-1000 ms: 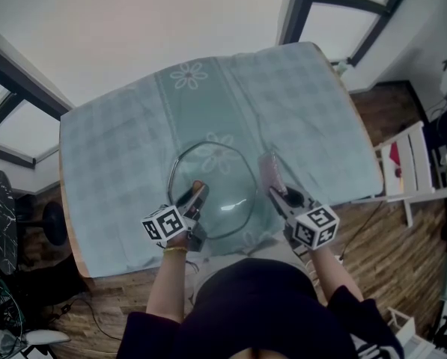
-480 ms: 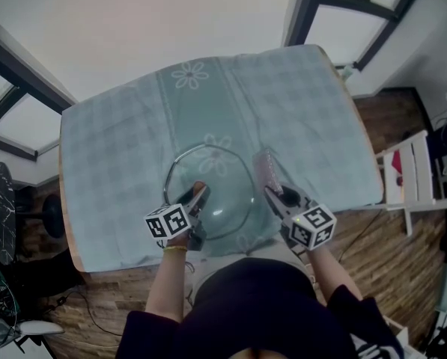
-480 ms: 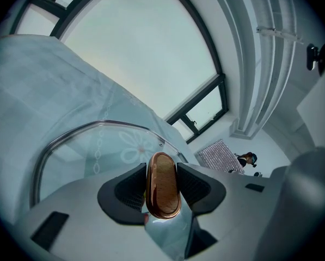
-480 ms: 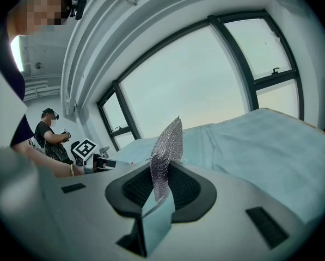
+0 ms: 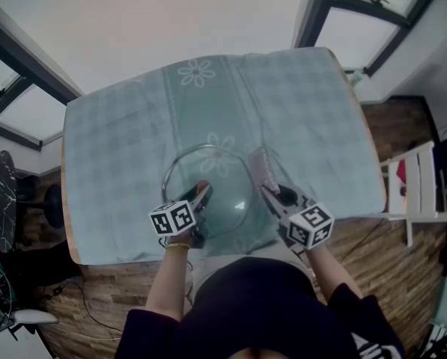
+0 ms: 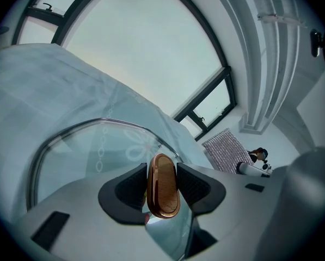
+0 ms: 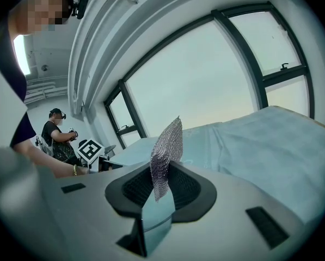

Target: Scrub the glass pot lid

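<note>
The glass pot lid rests on the teal tablecloth near the front edge, and its steel rim arcs ahead of my left gripper. That left gripper is shut on the lid's brown wooden knob, which stands upright between the dark pads. My right gripper is shut on a silvery mesh scrub cloth. The cloth sticks up beside the lid's right rim; whether it touches the glass I cannot tell. The same cloth shows to the right in the left gripper view.
The table carries only the checked cloth with flower prints. A white chair stands at the right on the wooden floor. A dark round stool is at the left. Another person stands far off by the windows.
My left gripper has dipped a little with the knob in it. The scrub cloth has edged left, closer to the lid's right rim.
</note>
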{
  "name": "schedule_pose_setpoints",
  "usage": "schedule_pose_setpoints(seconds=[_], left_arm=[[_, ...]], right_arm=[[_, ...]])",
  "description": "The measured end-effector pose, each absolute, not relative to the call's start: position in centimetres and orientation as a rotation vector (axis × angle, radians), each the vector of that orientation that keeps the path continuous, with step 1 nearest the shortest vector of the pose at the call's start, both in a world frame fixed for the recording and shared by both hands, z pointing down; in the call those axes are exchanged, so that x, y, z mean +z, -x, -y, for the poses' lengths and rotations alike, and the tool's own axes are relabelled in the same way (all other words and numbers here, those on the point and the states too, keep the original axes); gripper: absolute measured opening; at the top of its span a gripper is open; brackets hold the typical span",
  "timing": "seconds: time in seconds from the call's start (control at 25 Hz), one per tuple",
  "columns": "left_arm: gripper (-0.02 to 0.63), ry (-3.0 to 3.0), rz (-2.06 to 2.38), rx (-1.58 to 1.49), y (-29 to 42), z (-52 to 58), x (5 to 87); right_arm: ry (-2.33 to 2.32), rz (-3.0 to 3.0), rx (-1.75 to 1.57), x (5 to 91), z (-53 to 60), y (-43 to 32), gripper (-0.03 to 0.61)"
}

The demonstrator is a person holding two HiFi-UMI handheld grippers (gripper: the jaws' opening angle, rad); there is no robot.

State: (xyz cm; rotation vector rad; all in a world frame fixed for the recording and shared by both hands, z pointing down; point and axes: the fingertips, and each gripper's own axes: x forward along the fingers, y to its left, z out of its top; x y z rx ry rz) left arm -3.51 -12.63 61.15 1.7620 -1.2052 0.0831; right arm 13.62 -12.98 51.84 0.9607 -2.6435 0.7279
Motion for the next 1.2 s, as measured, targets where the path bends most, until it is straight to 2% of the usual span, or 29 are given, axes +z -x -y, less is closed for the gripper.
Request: schedule_pose_setpoints(seconds=[0.12, 0.24, 0.48, 1.2], left_arm=[[0.144, -1.678, 1.222, -0.047, 4.4, 13.0, 61.1], [0.002, -1.580, 1.268, -0.260, 7.2, 13.1, 60.2], [0.002, -1.568, 1.347, -0.415, 10.8, 13.5, 57.3], [0.002, -1.583, 1.511, -0.326, 10.8, 9.4, 56.6]], right_arm=[[-0.936, 2.651, 0.718, 51.8, 13.3, -13.3, 0.078], [-0.908, 2.652, 0.710, 51.8, 13.6, -13.1, 0.078], [-0.839, 2.657, 0.692, 52.4, 13.6, -12.4, 0.078], [-0.750, 2.686, 0.627, 51.9, 12.6, -9.1, 0.078]])
